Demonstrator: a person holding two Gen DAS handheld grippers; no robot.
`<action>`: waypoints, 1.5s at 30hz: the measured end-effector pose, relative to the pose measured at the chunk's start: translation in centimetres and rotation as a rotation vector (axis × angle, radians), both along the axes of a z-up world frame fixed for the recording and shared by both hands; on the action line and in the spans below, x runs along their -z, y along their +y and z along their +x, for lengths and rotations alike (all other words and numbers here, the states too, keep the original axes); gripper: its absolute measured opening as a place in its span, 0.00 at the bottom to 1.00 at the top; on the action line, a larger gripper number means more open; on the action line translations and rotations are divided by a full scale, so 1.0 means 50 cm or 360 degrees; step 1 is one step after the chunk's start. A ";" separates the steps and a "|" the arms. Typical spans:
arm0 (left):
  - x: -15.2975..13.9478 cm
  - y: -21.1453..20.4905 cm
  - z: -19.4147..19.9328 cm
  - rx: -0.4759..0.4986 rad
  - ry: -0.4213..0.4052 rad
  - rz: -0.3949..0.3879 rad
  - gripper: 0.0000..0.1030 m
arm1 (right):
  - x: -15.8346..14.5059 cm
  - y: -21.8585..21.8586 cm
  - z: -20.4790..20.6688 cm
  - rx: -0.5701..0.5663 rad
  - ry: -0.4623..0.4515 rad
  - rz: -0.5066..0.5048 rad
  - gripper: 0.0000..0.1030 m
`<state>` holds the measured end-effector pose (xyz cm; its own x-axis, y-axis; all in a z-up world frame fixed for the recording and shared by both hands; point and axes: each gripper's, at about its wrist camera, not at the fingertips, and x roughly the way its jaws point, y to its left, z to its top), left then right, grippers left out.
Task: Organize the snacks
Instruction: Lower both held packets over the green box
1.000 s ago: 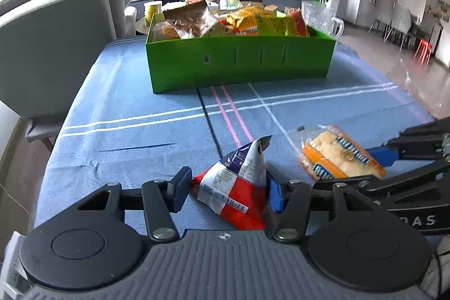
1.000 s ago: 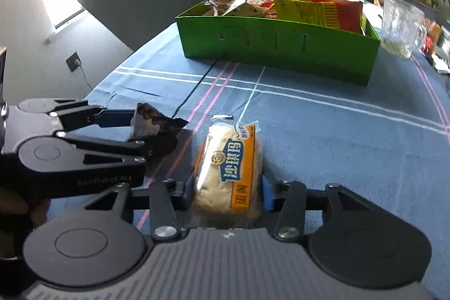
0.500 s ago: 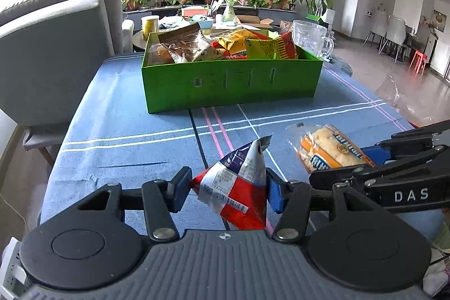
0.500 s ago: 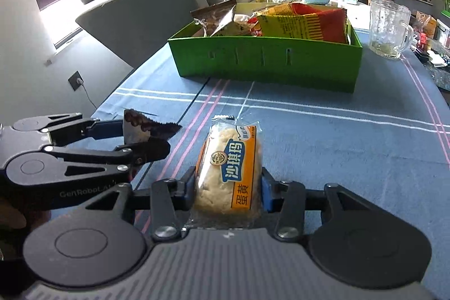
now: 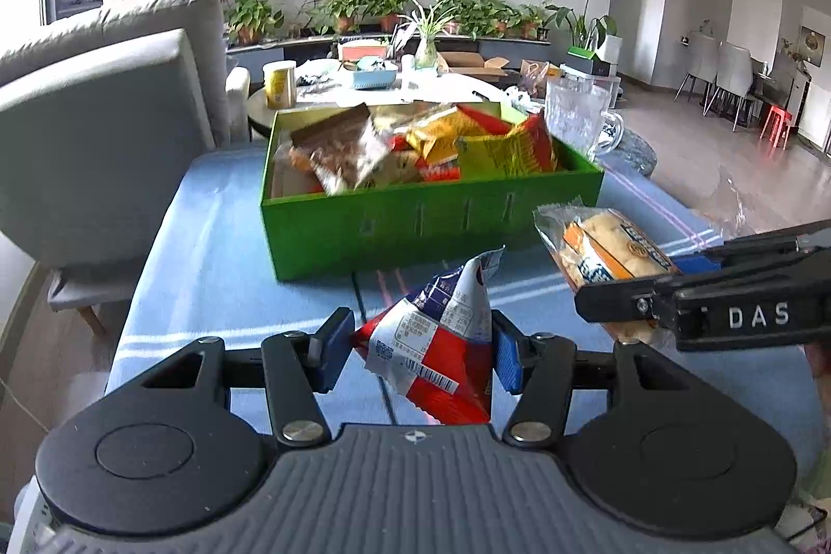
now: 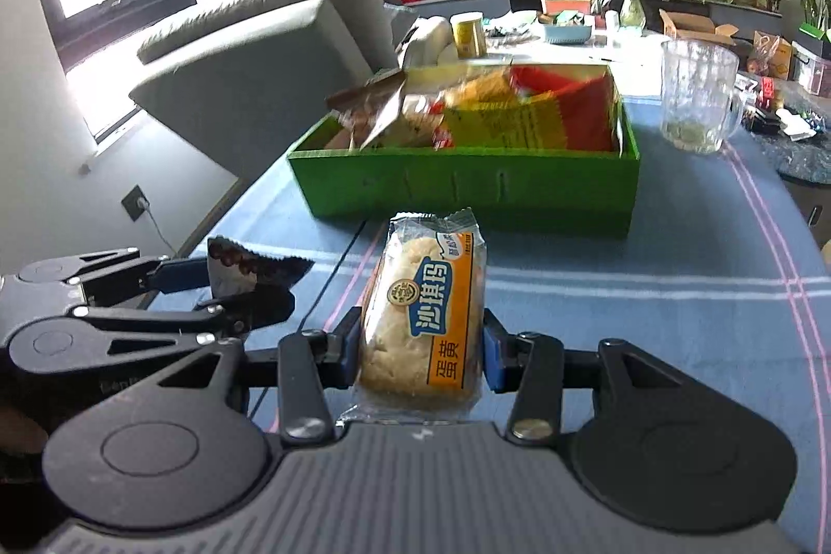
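A: Starting with the biggest thing, the surface point(image 5: 218, 242) wears a blue striped cloth, and the green box point(image 5: 431, 227) sits at its far side, already heaped with snack bags.

B: Room left in it?

A: Some bare floor shows at its left end in the left view; the rest is piled to the rim. A glass mug point(image 6: 698, 102) stands just beside the box's right end.

B: And the grippers?

A: Both are loaded and held up over the surface, short of the box. The left gripper point(image 5: 415, 349) is clamped narrow on a red, white and blue pouch point(image 5: 441, 346). The right gripper point(image 6: 420, 349) is clamped on a wrapped cake point(image 6: 423, 320), its jaws pressing the long sides.

B: So which step is this?

A: I judge it the carry: two snacks picked up, neither yet over the box. The next move calls for bringing each past the near wall and opening the jaws above a gap, the left end being the likeliest spot. The two grippers ride close together, so dropping one at a time would avoid a clash.

B: Any writing?

A: The cake's orange label reads "沙琪玛" in white on a blue band, with "蛋黄" below. The right gripper's side says "DAS". The pouch shows a barcode and fine print too small to read.
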<state>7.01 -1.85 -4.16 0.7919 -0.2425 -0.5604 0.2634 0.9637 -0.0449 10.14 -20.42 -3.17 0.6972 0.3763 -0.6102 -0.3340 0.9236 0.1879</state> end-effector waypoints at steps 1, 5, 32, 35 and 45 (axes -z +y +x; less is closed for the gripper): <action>-0.003 -0.003 0.006 0.0003 -0.0006 0.0000 0.50 | -0.004 -0.003 0.005 0.0008 -0.0009 0.0009 0.96; -0.018 -0.012 0.028 0.0009 -0.0029 -0.0002 0.50 | -0.018 -0.013 0.025 0.0030 -0.0039 0.0040 0.96; -0.064 -0.017 0.158 -0.0052 -0.0055 -0.0003 0.50 | -0.035 -0.047 0.114 0.0105 -0.0042 0.0143 0.96; -0.068 -0.017 0.167 -0.0057 -0.0057 -0.0001 0.50 | -0.032 -0.046 0.117 0.0103 -0.0033 0.0149 0.96; -0.088 -0.033 0.211 -0.0031 -0.0071 0.0010 0.50 | -0.039 -0.053 0.141 0.0125 -0.0046 0.0166 0.96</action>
<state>17.54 -3.51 0.26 0.8206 -0.2235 -0.5260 0.2461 0.9688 -0.0278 17.18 -23.09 -1.24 0.7437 0.3805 -0.5497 -0.2683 0.9230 0.2758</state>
